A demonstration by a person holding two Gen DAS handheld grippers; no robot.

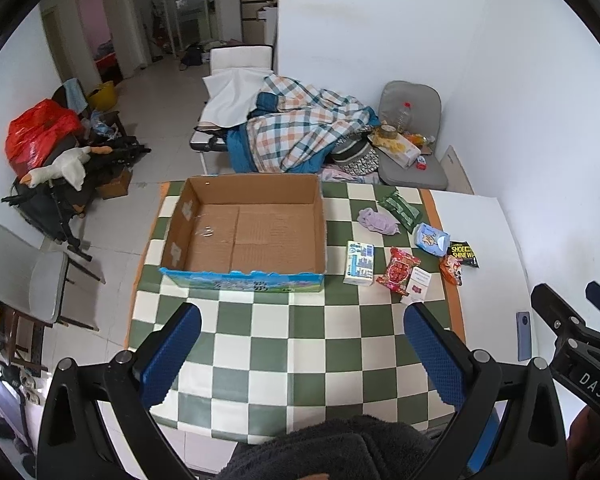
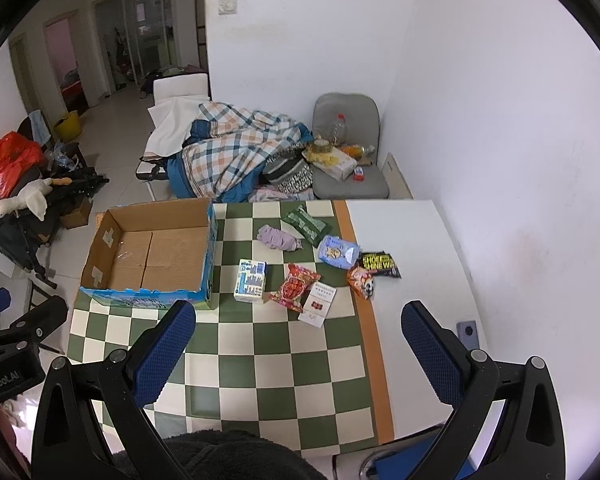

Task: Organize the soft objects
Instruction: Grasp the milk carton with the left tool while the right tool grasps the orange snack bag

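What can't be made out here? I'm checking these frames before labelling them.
- Cardboard box: near inside wall hidden by its own rim, both views.
- White packet: print too small to read.
- Phone: lower end cut off by right gripper, left wrist view.

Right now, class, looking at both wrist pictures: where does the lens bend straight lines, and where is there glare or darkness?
Left wrist view: the cardboard box edges and checked tablecloth bow outward; black vignette fills the corners; clear tape on the box floor glints. Right wrist view: the same barrel bend; the white wall is bright and nearly featureless; the far doorway is dim. Both claws, left and right, look sharp.
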